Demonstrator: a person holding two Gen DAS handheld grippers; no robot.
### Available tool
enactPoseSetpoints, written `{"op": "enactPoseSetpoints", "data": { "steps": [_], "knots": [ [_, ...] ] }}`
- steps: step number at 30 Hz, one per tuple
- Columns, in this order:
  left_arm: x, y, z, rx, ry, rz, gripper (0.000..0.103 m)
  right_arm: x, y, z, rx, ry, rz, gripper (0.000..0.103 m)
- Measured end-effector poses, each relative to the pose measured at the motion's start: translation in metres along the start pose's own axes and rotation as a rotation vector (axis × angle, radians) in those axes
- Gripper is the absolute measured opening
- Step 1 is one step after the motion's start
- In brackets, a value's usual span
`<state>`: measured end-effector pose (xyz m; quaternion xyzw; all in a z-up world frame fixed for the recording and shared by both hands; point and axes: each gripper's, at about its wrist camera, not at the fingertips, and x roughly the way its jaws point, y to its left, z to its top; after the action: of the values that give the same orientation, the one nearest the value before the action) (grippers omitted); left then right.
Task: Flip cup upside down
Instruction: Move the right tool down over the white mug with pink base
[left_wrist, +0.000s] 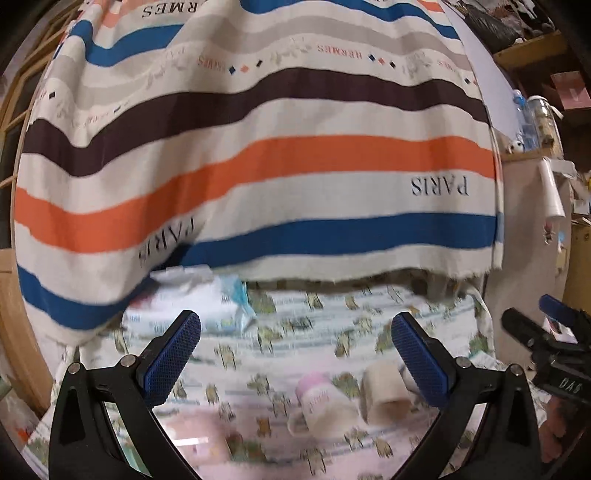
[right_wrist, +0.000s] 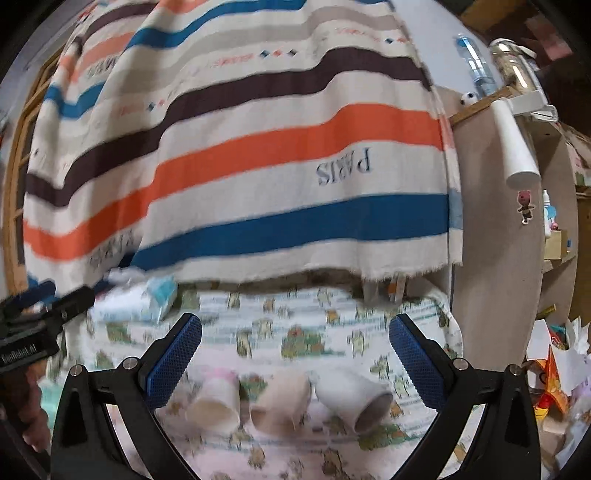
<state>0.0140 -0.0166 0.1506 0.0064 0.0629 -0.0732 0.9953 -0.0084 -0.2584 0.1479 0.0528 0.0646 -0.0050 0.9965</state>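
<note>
Three cups lie on their sides on a patterned cloth. In the right wrist view they sit in a row: a pink-and-white cup (right_wrist: 216, 400), a beige cup (right_wrist: 280, 404) and a white cup (right_wrist: 356, 404), mouths toward me. My right gripper (right_wrist: 295, 354) is open and empty just above and behind them. In the left wrist view the pink cup (left_wrist: 321, 404) and beige cup (left_wrist: 382, 397) lie low, to the right of centre. My left gripper (left_wrist: 295, 354) is open and empty above them. The right gripper shows at the right edge of the left wrist view (left_wrist: 546, 332).
A striped PARIS blanket (left_wrist: 258, 166) hangs behind the cloth-covered surface (right_wrist: 295, 332). A pack of wipes (left_wrist: 192, 306) lies at the back left, also seen in the right wrist view (right_wrist: 136, 299). A wooden shelf with bottles (right_wrist: 480, 66) and clutter stands at the right.
</note>
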Motion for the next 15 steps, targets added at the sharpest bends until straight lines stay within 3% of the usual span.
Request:
{"op": "enactPoseSetpoints", "data": {
  "steps": [7,11,15],
  "knots": [
    [0.022,0.018,-0.016,-0.021,-0.002,0.027,0.103,0.035,0.004,0.002,0.003,0.042,0.019,0.102],
    [0.046,0.030,-0.032,-0.051,0.081,0.036,0.103,0.063,0.018,-0.007,-0.042,0.166,0.091,0.102],
    [0.061,0.043,-0.045,-0.092,0.128,0.049,0.103,0.084,0.032,-0.014,-0.041,0.236,0.133,0.102]
  ]
}}
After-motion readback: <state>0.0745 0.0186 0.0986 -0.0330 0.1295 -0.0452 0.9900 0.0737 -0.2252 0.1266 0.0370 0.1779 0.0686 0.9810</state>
